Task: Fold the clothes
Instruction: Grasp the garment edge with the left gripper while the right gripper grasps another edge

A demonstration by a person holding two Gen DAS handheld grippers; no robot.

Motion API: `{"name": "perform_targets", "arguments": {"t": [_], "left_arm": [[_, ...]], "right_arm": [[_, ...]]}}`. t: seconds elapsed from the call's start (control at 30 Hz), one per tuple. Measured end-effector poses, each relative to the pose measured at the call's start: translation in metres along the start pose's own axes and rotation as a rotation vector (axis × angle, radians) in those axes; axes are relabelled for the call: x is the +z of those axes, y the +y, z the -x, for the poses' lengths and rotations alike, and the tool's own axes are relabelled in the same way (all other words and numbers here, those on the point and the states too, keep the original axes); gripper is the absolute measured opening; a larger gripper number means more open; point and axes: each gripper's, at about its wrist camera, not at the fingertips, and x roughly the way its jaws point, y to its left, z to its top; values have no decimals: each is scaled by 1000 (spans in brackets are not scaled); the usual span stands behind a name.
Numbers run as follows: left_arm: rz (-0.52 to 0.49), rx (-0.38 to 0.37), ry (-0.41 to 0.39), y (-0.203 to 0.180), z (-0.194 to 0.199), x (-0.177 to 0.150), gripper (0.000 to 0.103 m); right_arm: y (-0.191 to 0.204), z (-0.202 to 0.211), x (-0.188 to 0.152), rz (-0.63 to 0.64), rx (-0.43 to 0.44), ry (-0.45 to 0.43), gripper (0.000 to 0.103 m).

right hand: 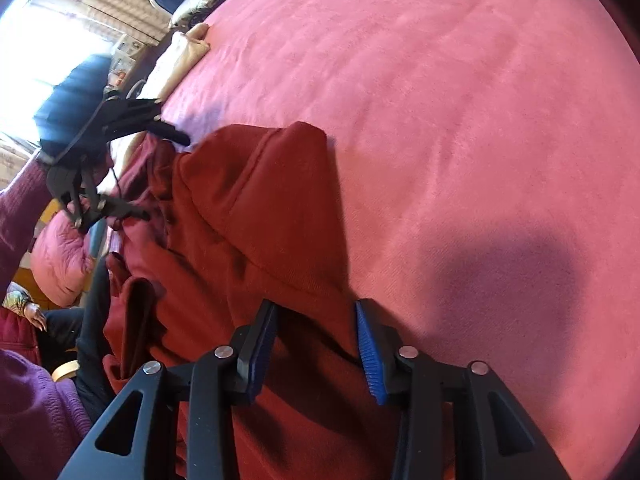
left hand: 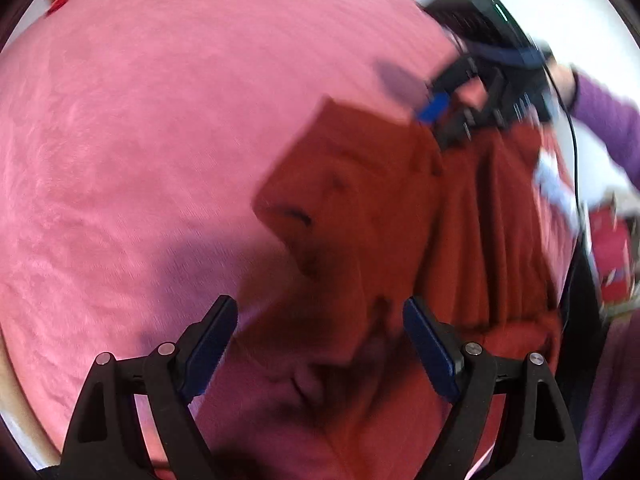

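Red hoodie (right hand: 256, 216) lies rumpled lengthwise between both tools (left hand: 320, 344) (right hand: 316, 340), each spread apart.

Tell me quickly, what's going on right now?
Left gripper open, right gripper open, both over the dark red fabric garment. Garment rumpled on pink plush bedspread. Nothing in the way.

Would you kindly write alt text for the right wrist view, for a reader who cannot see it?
A rumpled dark red garment lies on a pink blanket, with the right tool open just above its near edge. At the left, the left tool, held by a purple-sleeved arm, is open at the garment's far side.
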Motion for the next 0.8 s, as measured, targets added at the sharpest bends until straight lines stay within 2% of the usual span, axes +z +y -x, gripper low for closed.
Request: {"name": "perform_targets", "arguments": {"t": [0.03,0.1,0.17,0.23,0.33,0.4,0.43,0.47,0.5,0.67,0.73,0.8], "left_arm": [[48,-38,4,5,-4,6,86],[69,-26,53,5,-20,11,86],[-3,35,68,-8,-26,9,89],[-57,89,69,-21,-29,5,89],[-59,127,45,-31,-28,-4,88],[-31,134,16,-33,-22,-9,68],[-9,147,-2,-32,-17,-10,37],[13,159,-19,-32,-13,-12,12],[35,171,-37,-32,-8,-14,9],[116,223,-143,-40,25,-21,8],[156,235,-242,-51,55,-22,8],[187,228,-381,-68,99,-37,8]], "right_arm": [[1,0,1,-1,9,-4,42],[1,0,0,-4,18,-14,42],[1,0,0,-7,27,-24,42],[3,1,-2,-24,-11,-40,38],[6,4,-8,-62,-76,-70,18],[10,10,-15,-107,-86,-104,8],[14,15,-19,-115,-84,-124,7],[19,20,-24,-112,-77,-148,7],[25,26,-28,-108,-69,-171,7],[49,89,-46,-134,-23,-393,5],[67,119,-48,-127,-8,-479,5],[92,153,-53,-98,-6,-556,5]]}}
